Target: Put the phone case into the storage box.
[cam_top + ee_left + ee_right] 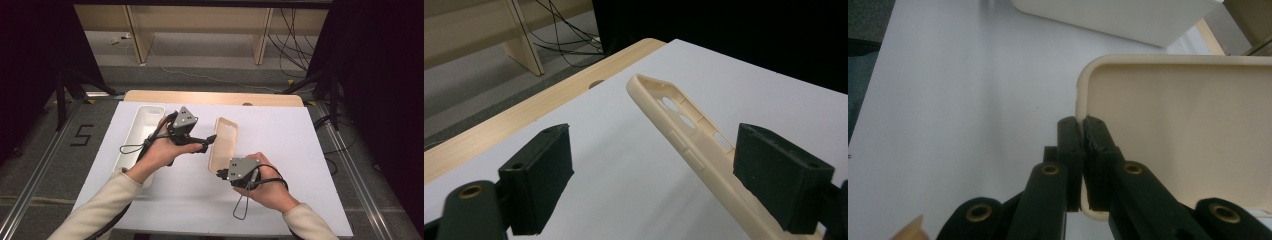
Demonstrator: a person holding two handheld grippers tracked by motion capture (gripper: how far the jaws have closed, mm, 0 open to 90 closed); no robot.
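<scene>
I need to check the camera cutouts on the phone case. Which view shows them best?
The left gripper view: the phone case runs edge-on with its cutouts and side buttons plain. The high view shows it whole but small; the right gripper view shows just its plain inner corner, pinched by that tool.

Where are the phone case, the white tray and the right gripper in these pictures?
phone case (224, 145): high view, middle of its inner face.
white tray (145, 120): high view, its bare inner floor.
right gripper (1083, 125): right gripper view, between its jaws' tips, shut on the case's edge.
</scene>
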